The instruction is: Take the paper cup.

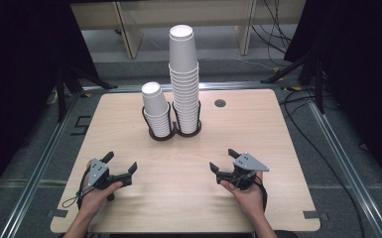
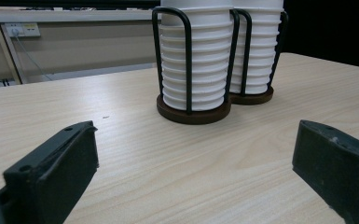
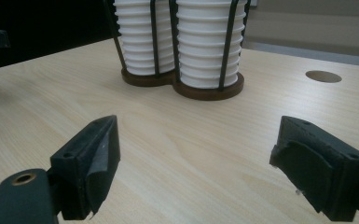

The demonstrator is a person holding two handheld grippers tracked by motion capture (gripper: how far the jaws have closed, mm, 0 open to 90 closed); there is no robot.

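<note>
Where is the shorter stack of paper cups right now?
In the high view, the shorter stack sits in the left ring of the black double holder, mid-table toward the far edge, right beside the taller stack.

The left claw [image 1: 122, 164] and the right claw [image 1: 222, 159] are resting low, each held in 1 hand, both pointing forward with jaws gaping wide, gripping nothing.

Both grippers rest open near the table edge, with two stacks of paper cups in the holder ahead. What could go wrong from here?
The tall cup stack rises far above its black wire holder, so a sideways pull could topple it. The nested cups sit tight, so the left gripper or right gripper may lift several at once. The short cup stack leans slightly already.
</note>
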